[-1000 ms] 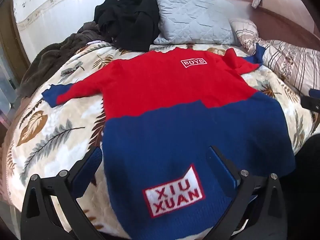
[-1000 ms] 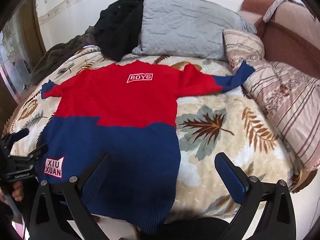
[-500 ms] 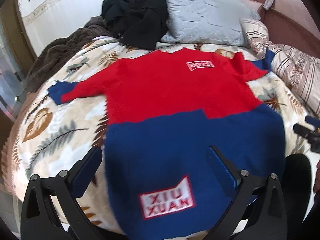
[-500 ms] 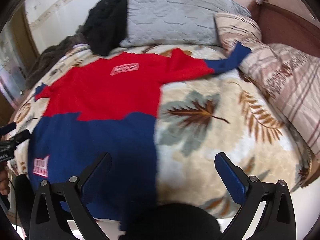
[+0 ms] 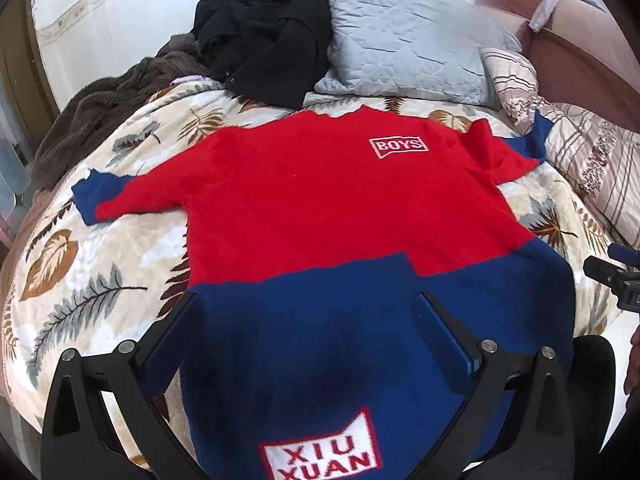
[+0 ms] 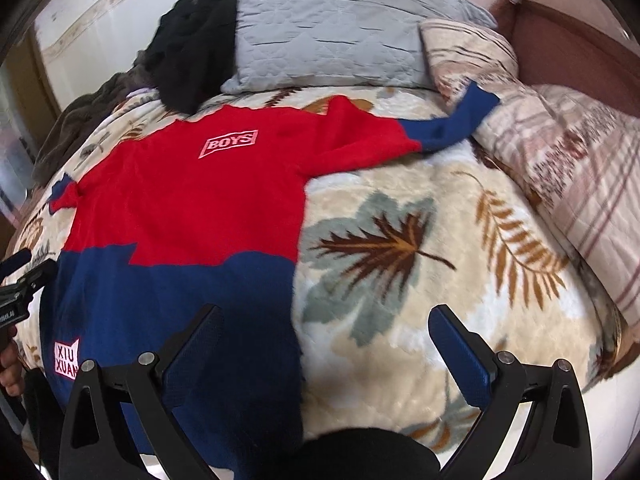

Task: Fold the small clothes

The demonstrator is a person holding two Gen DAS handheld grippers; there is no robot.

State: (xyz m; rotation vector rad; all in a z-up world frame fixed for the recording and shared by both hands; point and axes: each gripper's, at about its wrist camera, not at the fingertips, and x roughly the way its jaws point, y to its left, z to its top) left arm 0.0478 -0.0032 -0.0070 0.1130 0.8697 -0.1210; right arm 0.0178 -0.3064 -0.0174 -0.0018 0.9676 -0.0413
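A small red and blue sweater (image 5: 320,208) lies flat on the bed, with a "BOYS" patch near the collar and a "XIU XUAN" patch near the hem. Both sleeves are spread out sideways. My left gripper (image 5: 308,312) is open and empty, above the blue lower part. My right gripper (image 6: 326,326) is open and empty, above the sweater's (image 6: 180,216) right side edge near the hem. The right sleeve's blue cuff (image 6: 452,120) rests against a striped quilt. Each gripper shows at the edge of the other's view.
The bed has a leaf-print blanket (image 6: 400,248). A grey pillow (image 5: 404,36), a black garment (image 5: 264,36) and a brown blanket (image 5: 100,116) lie at the head. A striped quilt (image 6: 568,152) lies at the right. A brown headboard (image 5: 560,40) stands behind.
Both grippers have shifted slightly over the sweater; the right one has drifted right, so more bare blanket shows. The sweater has not moved. Both stay open.
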